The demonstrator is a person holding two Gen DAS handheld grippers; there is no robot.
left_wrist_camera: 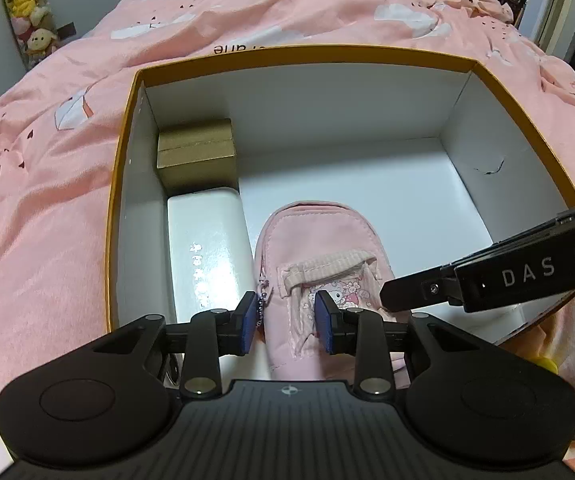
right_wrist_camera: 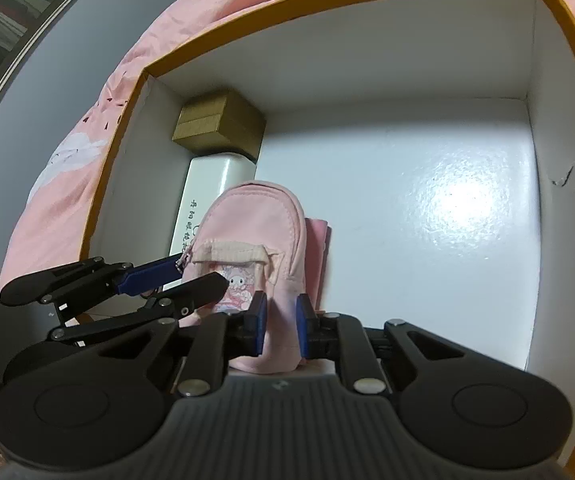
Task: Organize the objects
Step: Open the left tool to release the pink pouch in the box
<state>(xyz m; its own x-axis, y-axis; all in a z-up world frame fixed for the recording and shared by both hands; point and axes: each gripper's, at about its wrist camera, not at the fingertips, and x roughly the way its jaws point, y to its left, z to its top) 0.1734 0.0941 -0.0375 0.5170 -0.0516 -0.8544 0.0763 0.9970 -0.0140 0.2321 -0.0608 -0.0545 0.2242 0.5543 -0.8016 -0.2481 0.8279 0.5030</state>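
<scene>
Pink fabric mini backpack stands in your orange-rimmed white box beside the white case, right gripper pinching it upright, left gripper slackened astride it.

Two wrist fisheye cameras look steeply down, close above an open box on a bed; both views share its white inside and a pink pouch.

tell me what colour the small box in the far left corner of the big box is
Gold-brown, a small box; it shows best in the right wrist view.
</scene>
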